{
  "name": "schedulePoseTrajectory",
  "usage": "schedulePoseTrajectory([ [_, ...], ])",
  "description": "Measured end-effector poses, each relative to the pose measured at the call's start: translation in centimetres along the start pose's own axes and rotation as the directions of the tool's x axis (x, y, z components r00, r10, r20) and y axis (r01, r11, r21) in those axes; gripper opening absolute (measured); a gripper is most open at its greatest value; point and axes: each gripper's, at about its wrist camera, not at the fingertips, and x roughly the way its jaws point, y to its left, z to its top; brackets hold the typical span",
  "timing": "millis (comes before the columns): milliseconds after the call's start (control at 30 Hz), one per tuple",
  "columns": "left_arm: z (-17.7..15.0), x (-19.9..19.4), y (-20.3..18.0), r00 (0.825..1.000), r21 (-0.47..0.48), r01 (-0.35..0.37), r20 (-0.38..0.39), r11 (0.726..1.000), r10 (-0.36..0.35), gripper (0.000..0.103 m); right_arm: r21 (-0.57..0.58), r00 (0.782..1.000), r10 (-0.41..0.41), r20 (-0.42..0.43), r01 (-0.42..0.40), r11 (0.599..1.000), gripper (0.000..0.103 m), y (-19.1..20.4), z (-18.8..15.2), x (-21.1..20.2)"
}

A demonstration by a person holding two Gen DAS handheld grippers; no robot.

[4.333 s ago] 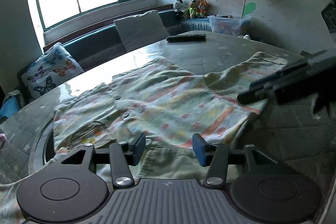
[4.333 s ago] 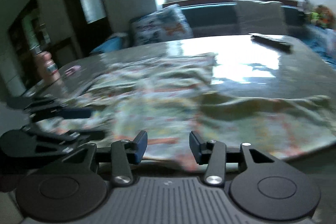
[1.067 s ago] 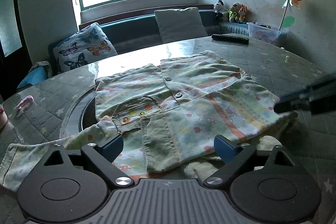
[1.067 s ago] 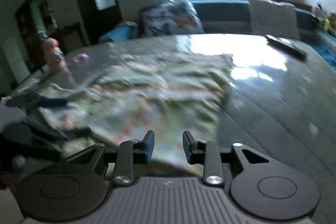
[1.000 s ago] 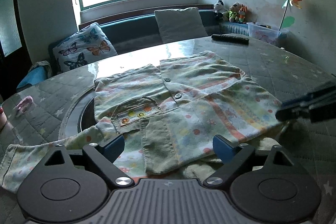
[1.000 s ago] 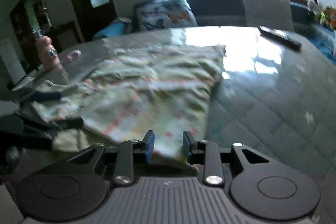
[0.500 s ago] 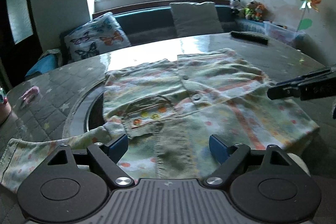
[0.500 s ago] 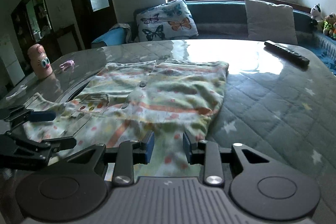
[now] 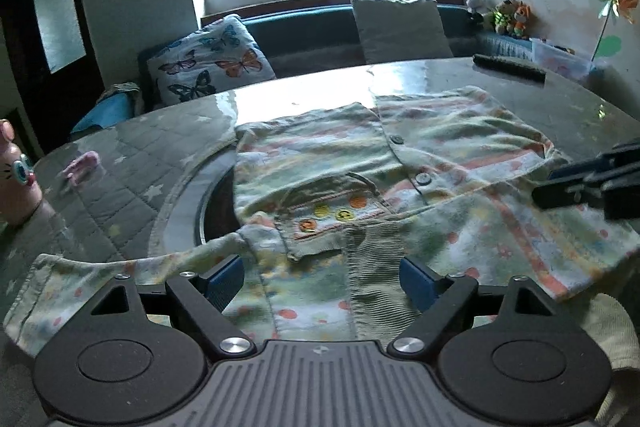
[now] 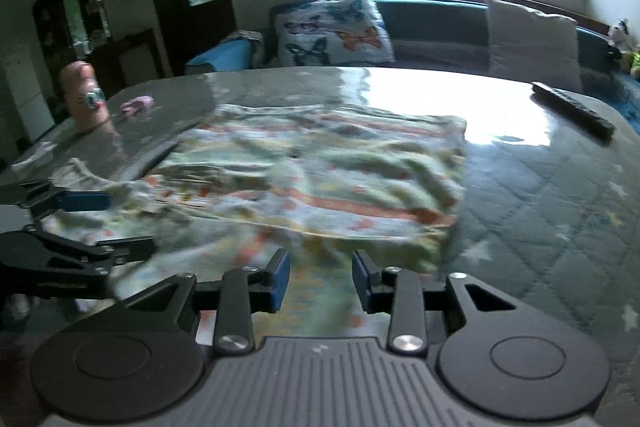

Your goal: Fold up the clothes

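A pale green child's shirt (image 9: 400, 163) with orange stripes, dots and a chest pocket lies partly folded on the round table; it also shows in the right wrist view (image 10: 340, 179). One sleeve (image 9: 100, 271) trails off to the near left. My left gripper (image 9: 322, 277) is open wide and empty, just above the shirt's near edge. My right gripper (image 10: 320, 279) is open and empty over the shirt's near right corner. The right gripper's fingers (image 9: 580, 183) show at the right of the left wrist view. The left gripper's fingers (image 10: 80, 201) show at the left of the right wrist view.
The table (image 9: 120, 171) has a quilted grey cover under glass. A remote control (image 9: 508, 67) lies at the far right. A pink figurine (image 10: 84, 95) and a small pink item (image 10: 138, 105) stand at the far left. A bench with cushions (image 9: 208, 63) runs behind.
My right gripper has opened from nearly shut and let go of the shirt's edge, which now lies folded over. The left gripper stays open and has shifted slightly.
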Motion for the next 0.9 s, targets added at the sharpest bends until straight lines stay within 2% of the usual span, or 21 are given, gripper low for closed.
schedulePoseTrajectory([
  [267, -0.7, -2.6, 2.9, 0.998, -0.067, -0.06, 0.031, 0.996, 0.062, 0.087, -0.112, 0.999, 0.044, 0.001, -0.044, 0.993, 0.038, 4.6, -0.3, 1.3],
  [533, -2.8, -3.6, 7.8, 0.981, -0.164, -0.191, -0.014, 0.968, 0.192, 0.086, -0.185, 1.0, 0.022, 0.019, -0.018, 0.982, 0.039, 6.3, -0.8, 0.8],
  [633, -3.6, -3.9, 9.7, 0.964, -0.206, -0.264, -0.025, 0.942, 0.264, 0.085, -0.186, 0.999, 0.031, 0.012, -0.028, 0.982, 0.04, 6.5, -1.0, 0.7],
  [733, -4.0, -4.4, 12.0, 0.941, -0.259, -0.334, -0.041, 0.906, 0.335, 0.076, -0.183, 0.999, 0.033, 0.006, -0.031, 0.983, 0.04, 6.5, -1.1, 0.7],
  [800, -4.2, -4.5, 13.6, 0.921, -0.299, -0.384, -0.058, 0.874, 0.385, 0.064, -0.181, 0.999, 0.034, 0.003, -0.033, 0.983, 0.04, 6.5, -1.1, 0.8],
  [900, -4.6, -4.3, 16.0, 0.895, -0.359, -0.441, -0.105, 0.823, 0.433, 0.055, -0.177, 0.999, 0.039, 0.006, -0.037, 0.983, 0.04, 6.6, -1.0, 0.6],
])
